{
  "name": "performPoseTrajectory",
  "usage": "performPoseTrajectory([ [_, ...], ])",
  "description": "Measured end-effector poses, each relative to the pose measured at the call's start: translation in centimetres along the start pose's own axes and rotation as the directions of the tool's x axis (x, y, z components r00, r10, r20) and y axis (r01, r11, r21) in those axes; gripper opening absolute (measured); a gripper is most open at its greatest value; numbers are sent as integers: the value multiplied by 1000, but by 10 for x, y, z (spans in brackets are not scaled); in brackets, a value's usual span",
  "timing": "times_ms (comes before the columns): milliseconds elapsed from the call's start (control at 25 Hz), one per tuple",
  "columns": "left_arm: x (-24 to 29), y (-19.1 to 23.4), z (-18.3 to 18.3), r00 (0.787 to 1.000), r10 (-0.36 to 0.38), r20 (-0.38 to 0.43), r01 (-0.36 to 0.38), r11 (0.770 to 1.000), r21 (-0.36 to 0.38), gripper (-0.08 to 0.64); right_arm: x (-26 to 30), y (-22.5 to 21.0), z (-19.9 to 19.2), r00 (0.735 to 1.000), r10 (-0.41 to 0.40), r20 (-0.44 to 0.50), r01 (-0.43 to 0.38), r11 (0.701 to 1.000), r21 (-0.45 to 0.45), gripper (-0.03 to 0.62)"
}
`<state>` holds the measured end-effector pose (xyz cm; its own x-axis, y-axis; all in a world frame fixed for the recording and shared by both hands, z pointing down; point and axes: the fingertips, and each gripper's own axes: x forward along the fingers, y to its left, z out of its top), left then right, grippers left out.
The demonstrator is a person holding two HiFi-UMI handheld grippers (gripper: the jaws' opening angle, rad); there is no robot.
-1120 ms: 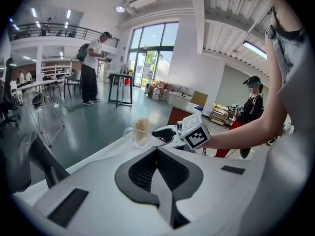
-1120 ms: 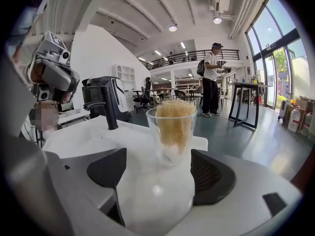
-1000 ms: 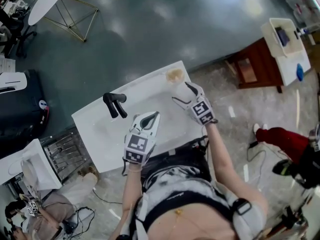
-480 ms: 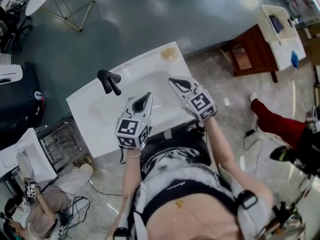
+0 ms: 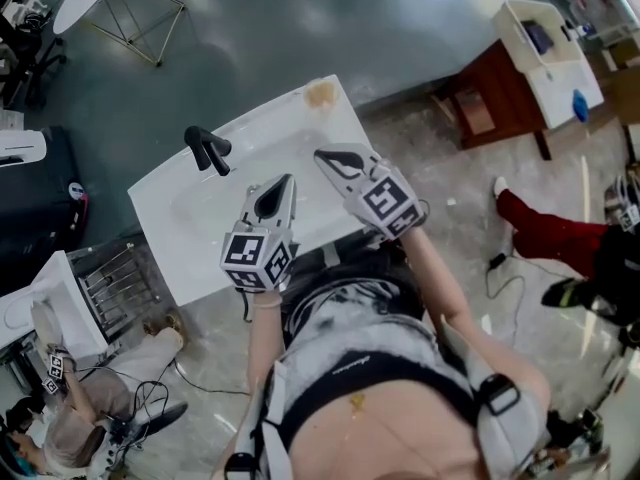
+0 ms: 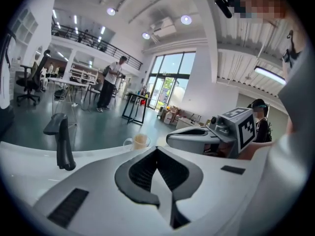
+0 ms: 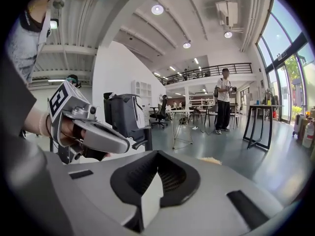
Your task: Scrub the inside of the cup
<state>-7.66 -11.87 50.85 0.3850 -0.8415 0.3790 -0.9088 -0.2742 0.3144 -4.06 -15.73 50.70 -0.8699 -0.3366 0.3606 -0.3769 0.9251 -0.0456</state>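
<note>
**Desk:** Over the sink (image 5: 175,223), what did your head view give you?

**Operator:** I saw both grippers held above the white top, side by side and apart. My left gripper (image 5: 272,199) sat over the basin. My right gripper (image 5: 338,160) was just to its right, and both pointed away from me. The cup (image 5: 320,94) stood at the far right corner of the top, well apart from both. A black faucet (image 5: 207,148) stood at the far left of the basin.

**Desk:** And the left gripper view?

**Operator:** I read its jaws as pressed together with nothing between them. Beyond them the cup (image 6: 139,141) stood upright on the rim. It was clear, with something tan in it and its handle to the left; I couldn't tell what the tan stuff was. The faucet (image 6: 61,140) was off to the left. My right gripper (image 6: 173,137) showed at the right, its tip just right of the cup in that view. A person (image 6: 112,82) stood far back on the floor.

**Desk:** And the right gripper view?

**Operator:** Its jaws were closed too, and empty. I saw only a tan sliver of the cup (image 7: 211,160) over the jaw housing, just right of centre. My left gripper (image 7: 125,144) showed at the left, held in my hand. Another person (image 7: 224,100) stood well back in the hall.
</note>
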Motion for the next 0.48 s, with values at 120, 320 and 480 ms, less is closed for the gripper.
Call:
performPoseTrajectory([
  [120,-4,-9,7,999,19,38,-19,1000,10,12,-10,7,6,999,33,0,-33,999,-26,3],
  [320,-7,-24,6,997,53,51,-55,998,30,12,-18,17,7,997,70,7,-70,997,-37,3],
  [480,-13,-28,4,995,80,67,-83,996,35,12,-20,26,7,995,95,10,-95,994,-50,3],
])
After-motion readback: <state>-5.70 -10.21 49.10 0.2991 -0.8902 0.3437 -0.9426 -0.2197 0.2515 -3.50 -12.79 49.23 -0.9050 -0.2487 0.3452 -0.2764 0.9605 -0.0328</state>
